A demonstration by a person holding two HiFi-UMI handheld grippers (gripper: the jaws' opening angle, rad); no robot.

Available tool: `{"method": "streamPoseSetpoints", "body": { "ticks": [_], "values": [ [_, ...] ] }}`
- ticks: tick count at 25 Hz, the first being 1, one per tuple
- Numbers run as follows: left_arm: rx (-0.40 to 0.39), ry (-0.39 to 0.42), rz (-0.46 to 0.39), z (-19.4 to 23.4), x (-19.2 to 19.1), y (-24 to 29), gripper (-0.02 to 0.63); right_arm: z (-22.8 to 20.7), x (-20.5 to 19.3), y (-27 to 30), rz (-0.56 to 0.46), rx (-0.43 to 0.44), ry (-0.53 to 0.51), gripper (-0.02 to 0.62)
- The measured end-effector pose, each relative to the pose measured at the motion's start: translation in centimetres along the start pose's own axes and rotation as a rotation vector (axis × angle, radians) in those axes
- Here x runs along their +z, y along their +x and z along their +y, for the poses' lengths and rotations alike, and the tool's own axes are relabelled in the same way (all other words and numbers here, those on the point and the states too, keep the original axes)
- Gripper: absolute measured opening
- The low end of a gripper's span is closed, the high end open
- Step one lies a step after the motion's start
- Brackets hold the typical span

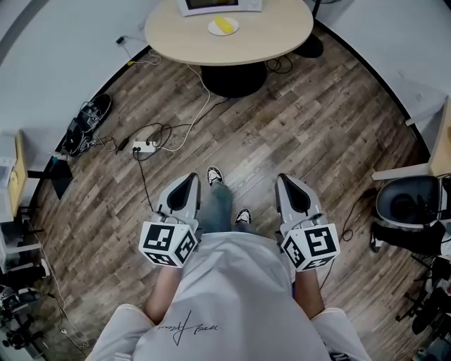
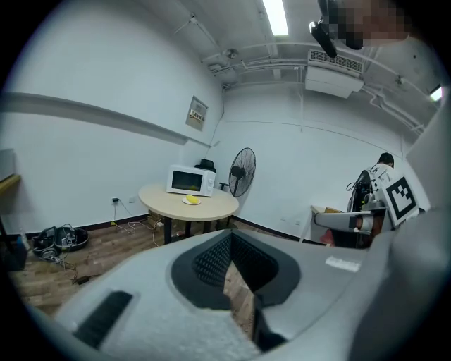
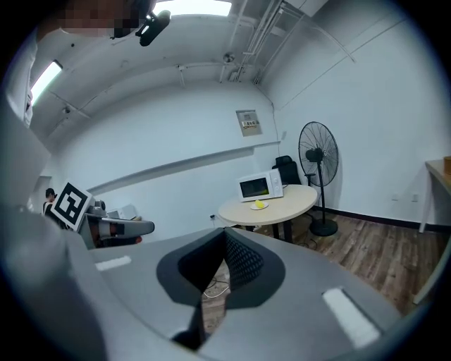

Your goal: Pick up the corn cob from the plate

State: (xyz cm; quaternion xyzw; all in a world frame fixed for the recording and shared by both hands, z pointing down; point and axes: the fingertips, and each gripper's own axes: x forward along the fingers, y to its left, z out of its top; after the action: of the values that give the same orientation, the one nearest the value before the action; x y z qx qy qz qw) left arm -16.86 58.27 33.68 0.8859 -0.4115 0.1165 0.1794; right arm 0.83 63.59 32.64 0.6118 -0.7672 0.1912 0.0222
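Observation:
The yellow corn cob (image 1: 223, 23) lies on a small white plate (image 1: 212, 29) on a round wooden table (image 1: 282, 32) at the far end of the room. It shows small in the left gripper view, corn cob (image 2: 192, 199), and in the right gripper view, corn cob (image 3: 260, 204). My left gripper (image 1: 191, 177) and right gripper (image 1: 284, 178) are held side by side close to the person's body, far short of the table. Both point forward and a little down over the floor. Each has its jaws shut with nothing between them.
A white microwave (image 1: 218, 5) stands behind the plate. White cables and a power strip (image 1: 144, 147) lie on the wooden floor left of the path. A standing fan (image 3: 318, 161) is right of the table. A dark chair (image 1: 411, 202) and desk edge stand at right.

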Motion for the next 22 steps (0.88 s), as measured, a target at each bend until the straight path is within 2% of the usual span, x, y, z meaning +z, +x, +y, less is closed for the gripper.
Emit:
{"method": "streamPoseSetpoints", "body": {
  "ticks": [8,12,22],
  "values": [
    [-0.061,-0.010,-0.009,1.6,2.0,3.6,-0.002,-0.8,1.6,4.5,0.023,-0.006,0.013,0.009],
    [-0.093,0.026,-0.008,2.8,3.4,5.6,-0.002,-1.3,2.3,7.8,0.041,-0.003,0.056,0.009],
    [-0.122,0.054,0.004,7.5,8.2,11.6,-0.002,-2.9,6.1,16.5,0.065,-0.025,0.070,0.011]
  ]
}}
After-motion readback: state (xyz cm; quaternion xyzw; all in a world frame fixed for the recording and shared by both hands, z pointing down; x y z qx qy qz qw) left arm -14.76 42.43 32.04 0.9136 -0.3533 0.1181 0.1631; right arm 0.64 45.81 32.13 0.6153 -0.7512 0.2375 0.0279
